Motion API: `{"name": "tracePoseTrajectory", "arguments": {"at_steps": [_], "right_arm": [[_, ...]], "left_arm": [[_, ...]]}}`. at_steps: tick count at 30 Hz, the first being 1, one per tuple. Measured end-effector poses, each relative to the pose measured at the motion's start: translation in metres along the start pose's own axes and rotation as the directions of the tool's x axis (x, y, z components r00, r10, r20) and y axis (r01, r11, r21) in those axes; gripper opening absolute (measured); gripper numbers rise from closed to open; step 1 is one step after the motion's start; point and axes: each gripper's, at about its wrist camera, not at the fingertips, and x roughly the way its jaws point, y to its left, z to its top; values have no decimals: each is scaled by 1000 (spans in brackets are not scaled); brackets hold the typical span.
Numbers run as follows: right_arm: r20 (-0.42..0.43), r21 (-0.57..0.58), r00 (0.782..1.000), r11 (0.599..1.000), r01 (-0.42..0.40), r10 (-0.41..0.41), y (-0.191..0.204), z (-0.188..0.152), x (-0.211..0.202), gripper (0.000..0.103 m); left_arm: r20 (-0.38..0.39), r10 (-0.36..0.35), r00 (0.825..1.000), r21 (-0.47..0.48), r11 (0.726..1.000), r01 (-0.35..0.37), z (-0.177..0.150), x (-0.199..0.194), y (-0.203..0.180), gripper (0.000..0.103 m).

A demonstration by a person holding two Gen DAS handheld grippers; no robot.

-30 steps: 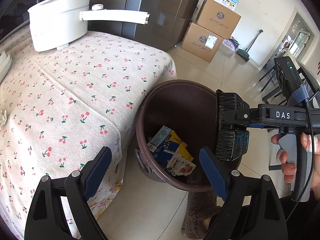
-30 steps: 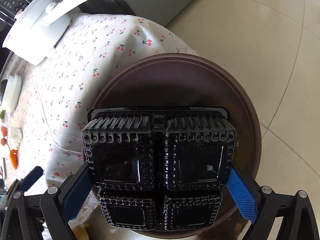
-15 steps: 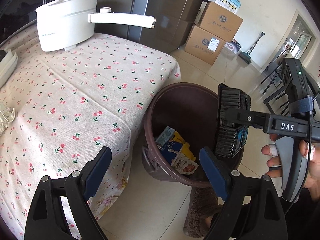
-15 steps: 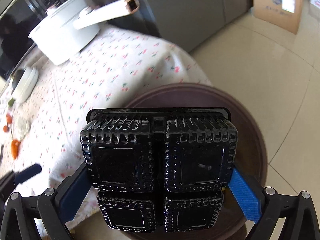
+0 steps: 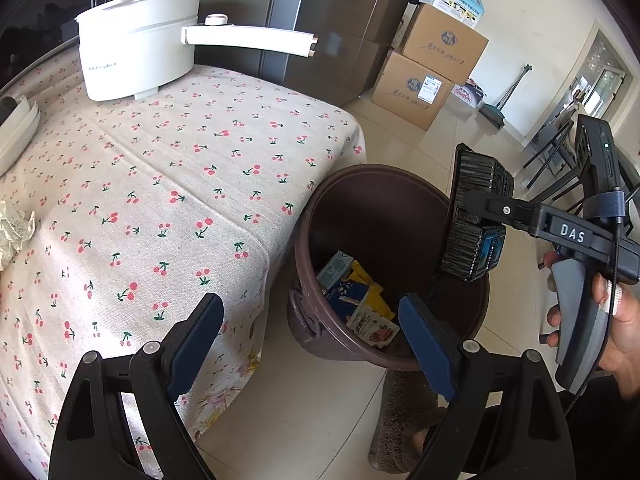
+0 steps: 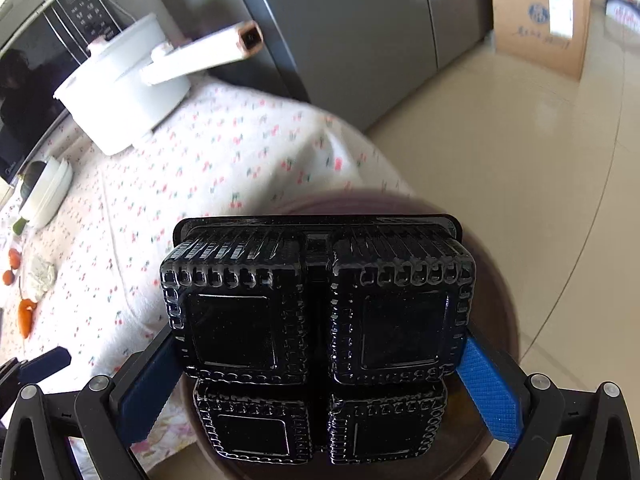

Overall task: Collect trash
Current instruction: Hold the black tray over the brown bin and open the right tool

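Black tray [image 6: 318, 344] between right tool [image 6: 320, 380] pads

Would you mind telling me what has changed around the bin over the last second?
The right gripper has tilted upward with the black plastic tray it holds, so its view now takes in more of the table and floor and less of the brown bin. Nothing was picked up or released. The tray stays clamped above the bin, the left gripper stays open and empty, and the wrappers in the bin lie as before.
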Motion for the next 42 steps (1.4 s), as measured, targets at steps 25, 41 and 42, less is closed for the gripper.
{"name": "tracePoseTrajectory", "arguments": {"at_steps": [25, 41, 42], "right_arm": [[-187, -294, 969, 951, 99, -159, -14, -67, 45, 103], [-306, -252, 912, 947, 199, -273, -27, -71, 27, 103], [-288, -252, 920, 948, 197, -267, -24, -68, 23, 103]], "left_arm": [[-24, 26, 999, 15, 1000, -25, -11, -2, 3, 91], [8, 52, 999, -15, 999, -52, -23, -30, 22, 91], [10, 53, 999, -20, 998, -53, -24, -32, 23, 91]]}}
